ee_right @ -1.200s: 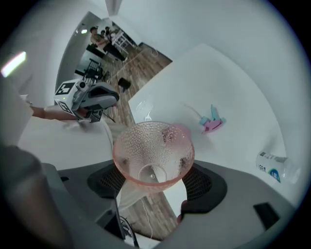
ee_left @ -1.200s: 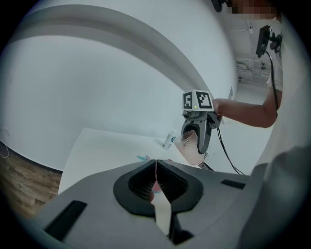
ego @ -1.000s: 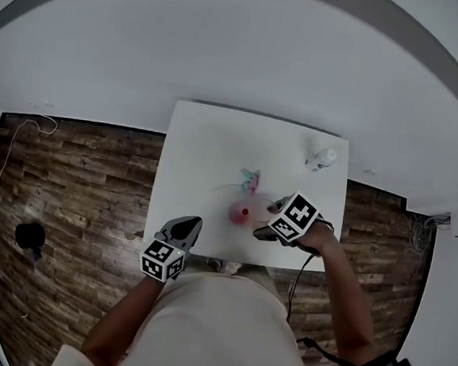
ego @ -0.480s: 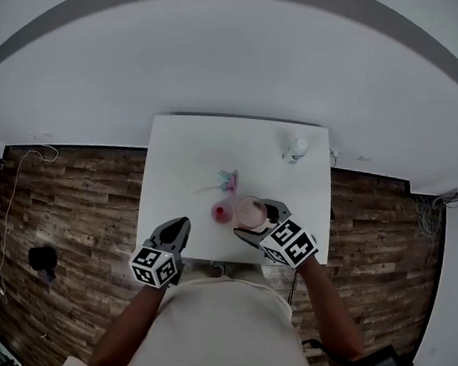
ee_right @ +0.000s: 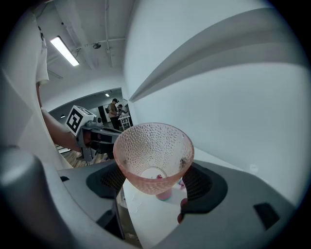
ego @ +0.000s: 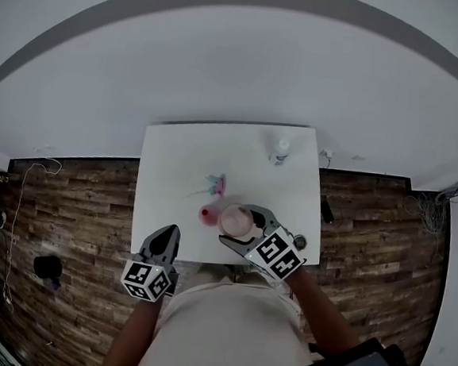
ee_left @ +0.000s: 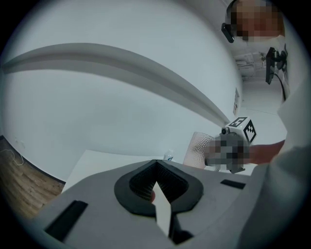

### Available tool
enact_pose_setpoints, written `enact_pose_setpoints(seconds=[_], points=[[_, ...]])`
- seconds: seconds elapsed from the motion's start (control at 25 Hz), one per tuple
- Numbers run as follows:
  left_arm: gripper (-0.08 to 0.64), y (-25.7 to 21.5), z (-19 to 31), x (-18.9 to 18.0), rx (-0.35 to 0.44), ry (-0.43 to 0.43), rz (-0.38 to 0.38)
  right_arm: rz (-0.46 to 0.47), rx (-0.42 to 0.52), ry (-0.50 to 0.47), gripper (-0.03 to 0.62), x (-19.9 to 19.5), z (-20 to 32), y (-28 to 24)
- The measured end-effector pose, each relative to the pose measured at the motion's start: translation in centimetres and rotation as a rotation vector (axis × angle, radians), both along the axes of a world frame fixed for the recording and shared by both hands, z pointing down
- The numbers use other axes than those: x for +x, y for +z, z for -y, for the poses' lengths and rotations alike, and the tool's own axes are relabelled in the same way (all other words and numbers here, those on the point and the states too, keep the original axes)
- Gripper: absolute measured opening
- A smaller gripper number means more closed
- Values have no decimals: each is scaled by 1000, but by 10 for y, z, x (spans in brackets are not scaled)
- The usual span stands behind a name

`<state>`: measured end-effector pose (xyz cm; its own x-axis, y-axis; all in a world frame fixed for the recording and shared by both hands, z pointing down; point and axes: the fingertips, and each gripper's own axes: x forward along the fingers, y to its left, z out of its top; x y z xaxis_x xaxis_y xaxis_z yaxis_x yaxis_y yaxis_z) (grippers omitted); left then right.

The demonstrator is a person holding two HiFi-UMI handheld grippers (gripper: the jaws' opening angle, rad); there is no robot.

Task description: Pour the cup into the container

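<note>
Dimpled pink cup [ee_right: 153,153] gripped by right claw [ee_right: 155,181]
Translucent, flared, wide-mouthed, at frame centre; left claw [ee_left: 155,168] closed tight on nothing.

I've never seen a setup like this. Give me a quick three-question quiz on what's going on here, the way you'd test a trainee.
1. True or false: the right gripper is shut on the pink cup.
2. Where is the small pink container?
A. between the right gripper's jaws
B. on the white table, just left of the cup in the head view
C. on the wooden floor
3. Fill in: the left gripper holds ____.

Key: 1 true; 2 B; 3 nothing (its jaws are together, with nothing between them).
</note>
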<state>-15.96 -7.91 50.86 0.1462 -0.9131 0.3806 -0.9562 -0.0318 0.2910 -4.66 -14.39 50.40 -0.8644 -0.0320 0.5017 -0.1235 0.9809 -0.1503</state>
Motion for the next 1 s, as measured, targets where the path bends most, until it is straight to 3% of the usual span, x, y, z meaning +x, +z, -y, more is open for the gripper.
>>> enact_pose_setpoints(seconds=[0.56,0.76,1.0], points=[[9,-2,-14,3,29,-110,-5,33,66,-37,365,11,-5,-10],[9,-4,-14,-1,39,-94,-11,23,82,-11,365,15,-6,-13],[9,-5,-8,-3,20,-18,-4,16,102,53,365,15,6,-16]])
